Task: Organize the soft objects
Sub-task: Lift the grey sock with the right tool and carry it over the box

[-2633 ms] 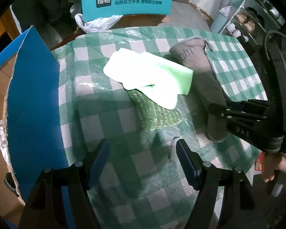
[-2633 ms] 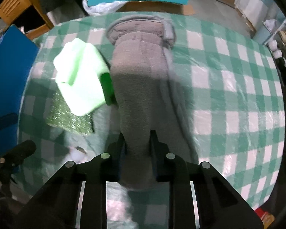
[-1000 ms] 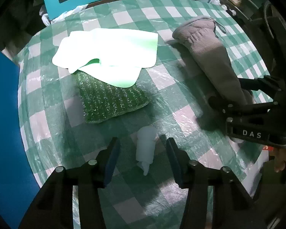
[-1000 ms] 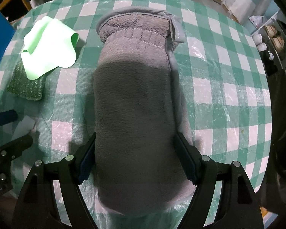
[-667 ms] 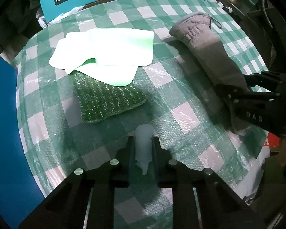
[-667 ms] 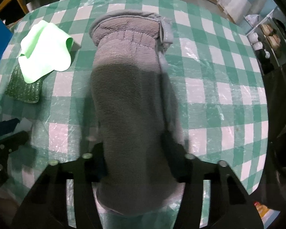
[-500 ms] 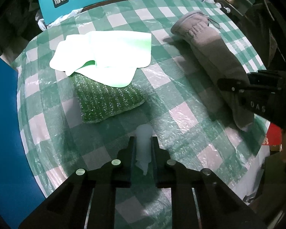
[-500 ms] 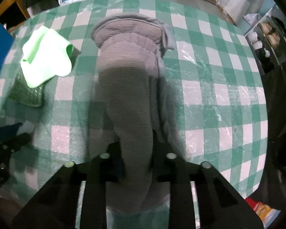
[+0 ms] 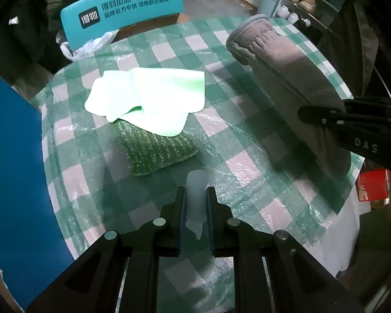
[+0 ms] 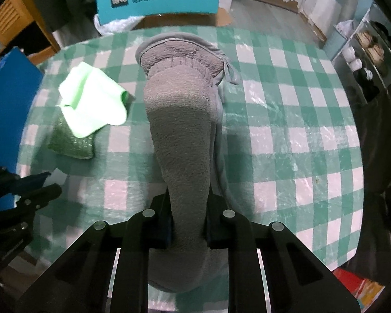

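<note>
Left tongs (image 9: 196,217) pressed tight, pinching small white soft thing (image 9: 196,194) just above bench (image 9: 260,190). Right tongs (image 10: 187,225) closing, squeezing near end of long grey fuzzy sleeve (image 10: 181,120); sleeve's far end over checked bench cloth. Light green cloth (image 9: 148,97) lies partly over green sparkly sponge (image 9: 156,154), between blue board (image 9: 15,172) and grey sleeve. Teal chair back (image 9: 122,13) behind bench.

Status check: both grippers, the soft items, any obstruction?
Left gripper shut on small white plastic piece. Right gripper closing on grey fleece sleeve. Pale green cloth overlaps green scrub sponge. Nothing blocking.
</note>
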